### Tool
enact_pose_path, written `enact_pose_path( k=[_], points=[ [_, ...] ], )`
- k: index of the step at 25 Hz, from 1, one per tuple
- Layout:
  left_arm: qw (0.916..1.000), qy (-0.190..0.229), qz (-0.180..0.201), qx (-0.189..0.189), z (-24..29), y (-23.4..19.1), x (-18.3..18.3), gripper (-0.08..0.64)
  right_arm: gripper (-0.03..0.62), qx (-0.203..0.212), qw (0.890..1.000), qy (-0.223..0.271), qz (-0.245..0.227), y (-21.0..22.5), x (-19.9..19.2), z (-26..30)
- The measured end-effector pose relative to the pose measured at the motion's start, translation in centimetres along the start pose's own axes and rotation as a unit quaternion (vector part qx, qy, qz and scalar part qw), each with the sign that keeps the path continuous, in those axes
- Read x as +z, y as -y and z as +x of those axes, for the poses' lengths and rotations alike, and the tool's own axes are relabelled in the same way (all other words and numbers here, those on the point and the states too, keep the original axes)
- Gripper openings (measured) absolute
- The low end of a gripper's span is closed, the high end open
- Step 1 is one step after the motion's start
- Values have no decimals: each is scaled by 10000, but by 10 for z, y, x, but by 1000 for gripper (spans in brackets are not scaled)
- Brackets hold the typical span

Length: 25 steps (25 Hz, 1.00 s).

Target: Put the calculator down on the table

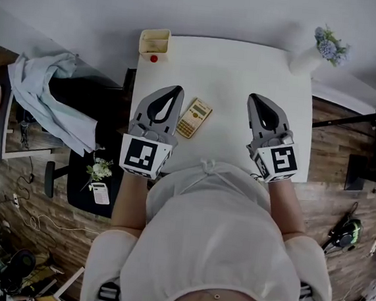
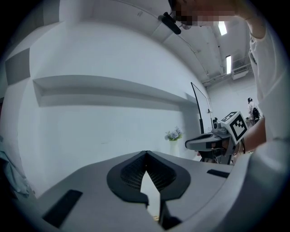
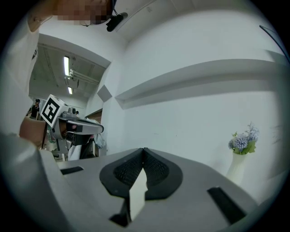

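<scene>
A gold-coloured calculator [image 1: 194,118] lies flat on the white table [image 1: 228,77], just right of my left gripper [image 1: 177,90]. That gripper is shut with nothing in it and hangs above the table's left part. My right gripper [image 1: 254,97] is raised over the right part, its tips touching, also holding nothing. In the left gripper view my left gripper [image 2: 146,152] points level at the white wall, with my right gripper [image 2: 188,144] seen from the side. In the right gripper view my right gripper [image 3: 144,149] faces the same wall, and my left gripper [image 3: 101,129] shows at the left.
A yellow box [image 1: 155,43] stands at the table's far left corner, with a small red object [image 1: 154,58] beside it. A white vase of blue flowers [image 1: 320,52] stands at the far right corner. A chair [image 1: 90,97] draped in cloth stands left of the table.
</scene>
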State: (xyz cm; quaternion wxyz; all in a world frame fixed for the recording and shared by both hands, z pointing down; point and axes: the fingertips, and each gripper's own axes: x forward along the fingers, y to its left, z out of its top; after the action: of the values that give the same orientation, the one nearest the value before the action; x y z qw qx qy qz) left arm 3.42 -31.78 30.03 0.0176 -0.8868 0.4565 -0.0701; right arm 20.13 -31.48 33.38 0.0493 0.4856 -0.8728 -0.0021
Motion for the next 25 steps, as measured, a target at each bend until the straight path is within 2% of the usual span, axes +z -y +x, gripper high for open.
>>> enact_pose_path(
  k=[3, 8, 12, 15, 18, 25],
  points=[
    [9999, 125, -3, 39, 3, -3, 0, 18, 3, 32, 10000, -26, -39, -2, 0, 2],
    [10000, -24, -52, 19, 1, 1, -3, 18, 3, 53, 9999, -95, -86, -2, -2, 2],
    [9999, 131, -21, 18, 2, 1, 3, 18, 3, 56, 9999, -95, -120, -1, -2, 1],
    [10000, -9, 1, 42, 2, 2, -1, 18, 2, 105, 9998, -68, -127, -1, -1, 1],
    [10000, 52, 49, 44, 4, 6, -1, 18, 3, 131, 9999, -42, -50, 0, -2, -2],
    [9998, -73, -159, 128, 7, 10, -8, 20, 2, 228, 9995, -48, -221, -1, 1, -6]
  ],
)
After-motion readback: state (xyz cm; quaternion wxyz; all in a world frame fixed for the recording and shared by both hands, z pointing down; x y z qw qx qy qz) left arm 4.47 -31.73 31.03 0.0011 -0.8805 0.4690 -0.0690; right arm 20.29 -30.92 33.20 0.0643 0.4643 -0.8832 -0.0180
